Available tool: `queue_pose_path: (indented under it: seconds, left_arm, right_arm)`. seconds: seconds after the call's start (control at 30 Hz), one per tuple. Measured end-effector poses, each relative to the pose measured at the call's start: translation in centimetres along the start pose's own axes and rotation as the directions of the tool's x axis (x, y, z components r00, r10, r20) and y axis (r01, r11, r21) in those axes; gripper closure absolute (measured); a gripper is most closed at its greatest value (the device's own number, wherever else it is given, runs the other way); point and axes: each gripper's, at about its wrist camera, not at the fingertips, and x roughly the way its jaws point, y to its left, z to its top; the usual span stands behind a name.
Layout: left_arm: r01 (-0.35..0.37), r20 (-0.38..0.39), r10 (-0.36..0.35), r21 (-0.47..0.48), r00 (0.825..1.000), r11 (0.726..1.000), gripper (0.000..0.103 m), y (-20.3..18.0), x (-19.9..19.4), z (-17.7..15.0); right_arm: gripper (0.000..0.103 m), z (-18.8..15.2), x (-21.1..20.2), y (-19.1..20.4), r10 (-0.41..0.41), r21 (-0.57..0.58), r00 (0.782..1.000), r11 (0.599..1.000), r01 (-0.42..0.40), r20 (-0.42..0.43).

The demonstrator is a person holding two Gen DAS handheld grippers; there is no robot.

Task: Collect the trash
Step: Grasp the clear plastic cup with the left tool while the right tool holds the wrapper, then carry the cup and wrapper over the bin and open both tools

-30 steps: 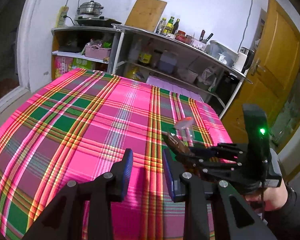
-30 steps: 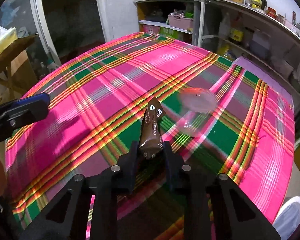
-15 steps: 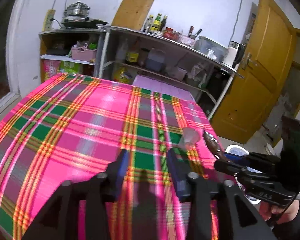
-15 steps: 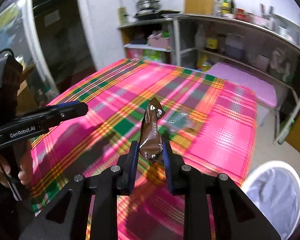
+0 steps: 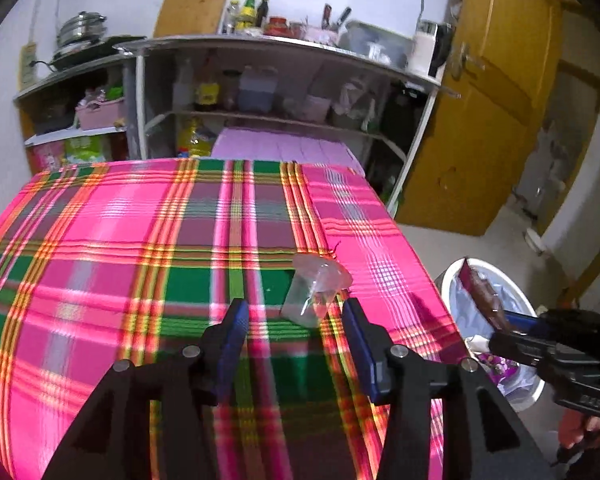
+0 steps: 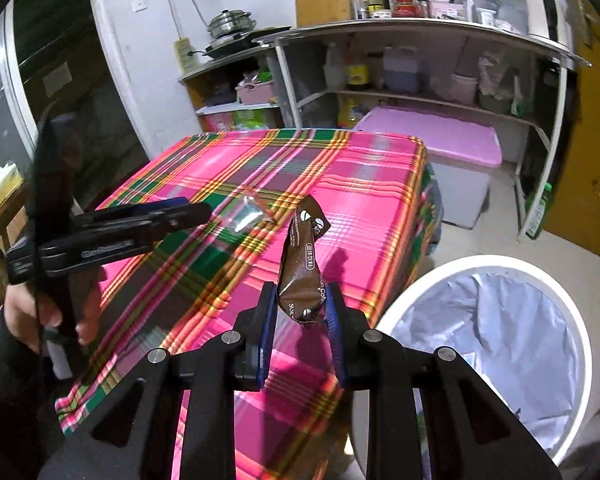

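Brown and glossy, the coffee sachet (image 6: 300, 268) stands upright between the blue pads of the right gripper (image 6: 300, 320), which pinch its lower end just as they did a second ago. Since then this gripper has swung off the table: a second back it hung over the middle of the plaid tablecloth (image 6: 260, 184), and it now sits past the cloth's right edge, with the white trash bin (image 6: 496, 264) and its grey liner close below on the floor. In the left wrist view the sachet (image 5: 485, 294) shows above the bin (image 5: 452, 276).

Nearer the table, the left gripper (image 5: 296, 320) has its jaws parted, wider than a second ago, with nothing pressed between them. It has shifted toward the table's right edge, so the clear plastic cup (image 5: 314, 294), lying tipped on the cloth near that edge, is now just ahead of the right finger. Beyond stand the kitchen shelves (image 5: 260, 46).
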Motion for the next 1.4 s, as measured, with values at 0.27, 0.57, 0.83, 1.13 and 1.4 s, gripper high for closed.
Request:
queue_pose_path:
  seconds: [0.27, 0.57, 0.83, 1.13, 1.4]
  left_arm:
    - [0.001, -0.070, 0.003, 0.048, 0.998, 0.999, 0.055, -1.2, 3.9, 0.9]
    - [0.017, -0.081, -0.013, 0.042, 0.997, 0.999, 0.073, -1.6, 4.5, 0.6]
    - [0.056, -0.013, -0.056, 0.020, 0.998, 0.998, 0.073, -2.6, 0.0, -0.2]
    - [0.079, 0.076, -0.082, 0.038, 0.994, 0.996, 0.073, -5.8, -7.4, -2.4]
    - [0.063, 0.122, -0.068, 0.047, 0.990, 0.997, 0.073, -7.8, -11.8, -4.7]
  right_arm:
    - [0.078, -0.2, 0.4, -1.3, -0.001, 0.025, 1.000, 1.000, 0.001, 0.001]
    - [0.078, -0.4, 0.0, -1.5, -0.008, 0.038, 1.000, 0.999, 0.008, 0.010]
    - [0.078, -0.9, -2.4, -0.4, -0.030, 0.038, 0.999, 0.999, 0.028, 0.042]
    - [0.078, -2.0, -6.8, 1.6, -0.053, 0.021, 0.994, 0.998, 0.052, 0.094]
    - [0.078, -3.2, -9.7, 2.6, -0.063, 0.027, 0.989, 0.998, 0.060, 0.131]
